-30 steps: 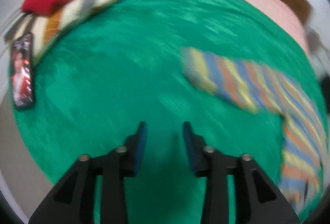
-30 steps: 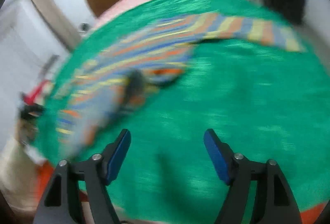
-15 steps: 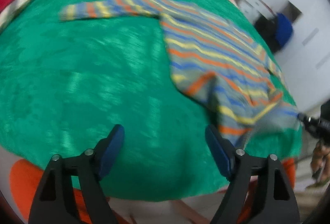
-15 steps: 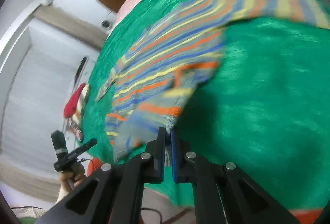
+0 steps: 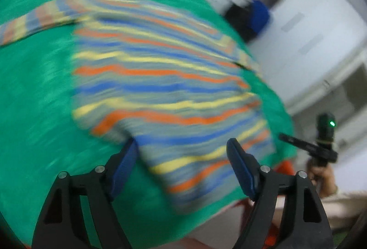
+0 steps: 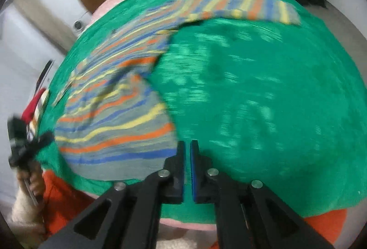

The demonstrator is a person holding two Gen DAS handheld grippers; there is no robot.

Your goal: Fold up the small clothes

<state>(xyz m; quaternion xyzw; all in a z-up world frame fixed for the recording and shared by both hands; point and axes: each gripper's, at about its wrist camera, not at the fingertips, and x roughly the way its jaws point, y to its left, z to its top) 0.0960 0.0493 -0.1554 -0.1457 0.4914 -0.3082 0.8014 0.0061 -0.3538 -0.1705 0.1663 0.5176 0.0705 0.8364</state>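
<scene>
Left wrist view: a blurred striped sweater, sleeves outstretched, is being shown lying across the green blanket, framed by the wide-open left gripper, its hem seemingly being pinched by the closed right gripper.

Heavy motion blur smears both views, the striped shirt worst; fisheye bending curves the edges, light looks even, maybe overhead, shadows faint.

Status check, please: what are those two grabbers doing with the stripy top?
Left hand-held gripper open over striped top. Right hand-held gripper shut at its hem. Nothing blocking.
</scene>
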